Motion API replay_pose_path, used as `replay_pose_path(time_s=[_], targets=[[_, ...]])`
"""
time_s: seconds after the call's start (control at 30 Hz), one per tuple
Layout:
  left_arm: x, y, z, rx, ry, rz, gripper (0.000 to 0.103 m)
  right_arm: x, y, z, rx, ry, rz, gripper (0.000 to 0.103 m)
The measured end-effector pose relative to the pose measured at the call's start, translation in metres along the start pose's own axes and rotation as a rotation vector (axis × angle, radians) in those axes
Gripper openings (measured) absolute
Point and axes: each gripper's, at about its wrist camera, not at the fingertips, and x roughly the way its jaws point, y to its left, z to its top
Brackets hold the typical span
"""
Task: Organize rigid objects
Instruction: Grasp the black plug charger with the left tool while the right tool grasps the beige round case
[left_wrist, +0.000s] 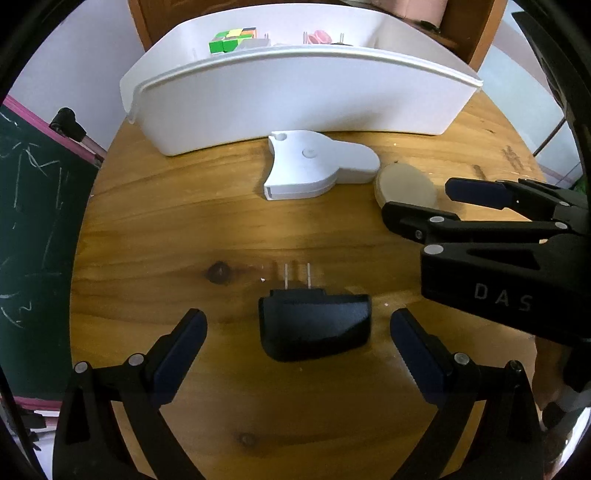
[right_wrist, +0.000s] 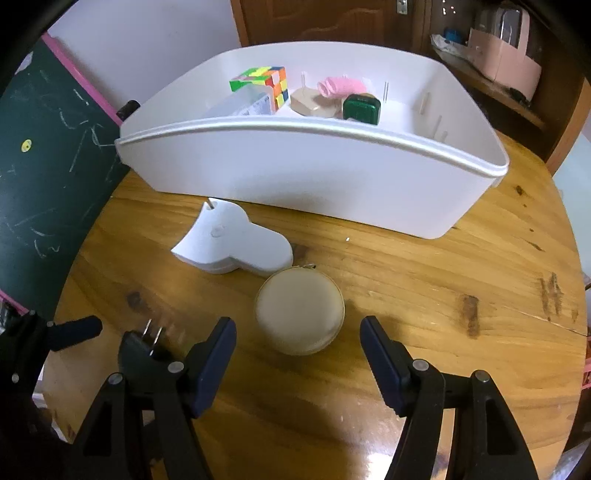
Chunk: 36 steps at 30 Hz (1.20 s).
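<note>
A black plug adapter (left_wrist: 314, 325) with two prongs lies on the round wooden table (left_wrist: 184, 229), between the fingers of my open left gripper (left_wrist: 297, 332). A round beige disc (right_wrist: 300, 312) lies between the fingers of my open right gripper (right_wrist: 298, 341); it also shows in the left wrist view (left_wrist: 406, 182). A white flat fan-shaped gadget (right_wrist: 231, 240) lies beside the disc, also in the left wrist view (left_wrist: 314, 162). The adapter (right_wrist: 144, 349) shows partly behind my right gripper's left finger. My right gripper (left_wrist: 424, 199) appears at the right of the left wrist view.
A white bin (right_wrist: 314, 166) stands at the table's far side, holding a colour cube (right_wrist: 264, 83), a pink roll (right_wrist: 340, 85), a green-black box (right_wrist: 362, 107) and a beige item (right_wrist: 310, 103). A green chalkboard (right_wrist: 44, 155) stands at the left. Shelves stand behind.
</note>
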Motion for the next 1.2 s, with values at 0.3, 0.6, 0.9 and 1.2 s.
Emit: replay_pose_path(time_s=[0.3,0.6,0.9,1.2], targets=[[0.008,0.004,0.003,-0.031,0.013,0.016,0.099,0.01,0.0,-0.002,0.0,0.014,-0.019,0.07],[0.014,-0.002,0.002,-0.023,0.028,0.026,0.084,0.009,0.001,-0.006,-0.024,0.006,-0.046,0.063],[0.01,-0.016,-0.002,-0.002,0.002,0.027,0.067,0.007,0.003,-0.009,-0.033,-0.001,-0.031,0.053],[0.014,-0.003,-0.001,-0.025,0.012,0.039,0.067,0.002,-0.001,-0.008,-0.001,0.0,-0.017,0.053]])
